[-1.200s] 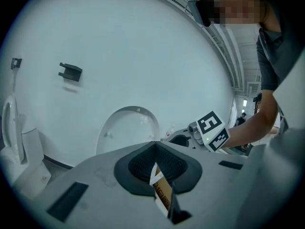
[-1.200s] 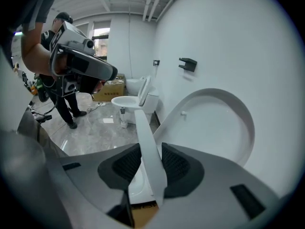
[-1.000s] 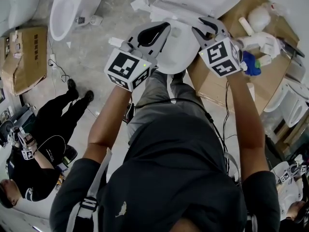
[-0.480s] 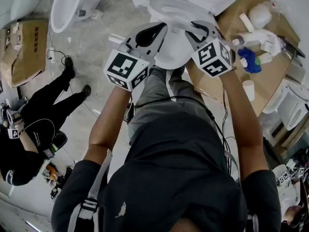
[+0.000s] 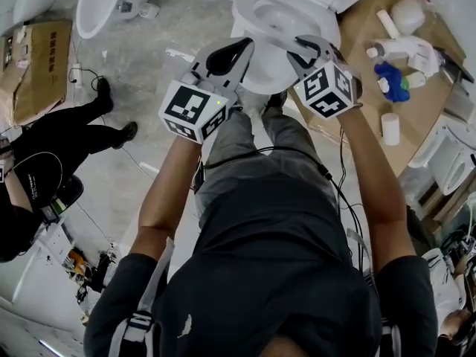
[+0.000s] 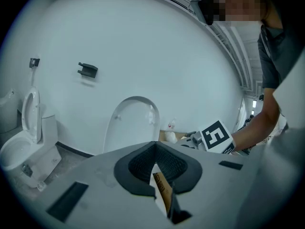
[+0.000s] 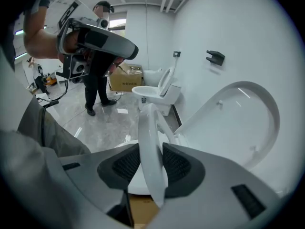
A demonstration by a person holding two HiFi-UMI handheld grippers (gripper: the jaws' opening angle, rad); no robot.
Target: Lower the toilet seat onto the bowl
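Two hand-held grippers are over one bowl (image 5: 262, 15). The right hand-held gripper (image 5: 311, 48) is clamped on the rim of the one seat (image 7: 151, 142), which stands tilted, half-raised above the bowl. The one lid (image 7: 238, 123) is upright behind. The left hand-held gripper (image 5: 242, 47) is closed and empty, just beside the right. A second toilet (image 7: 153, 92) stands well apart.

No word, brand or number could be read. Dark print was seen on the cardboard box (image 5: 33, 69) at ten o'clock in the head view, but it was too small to be made out. Black-and-white square markers, without letters, were borne on the left cube (image 5: 195, 110) of the left gripper (image 5: 244, 45) and on the right cube (image 5: 327, 89) of the right gripper (image 5: 303, 50). Print on a cardboard strip (image 6: 164, 192) at six o'clock in the left gripper view was blurred beyond reading.
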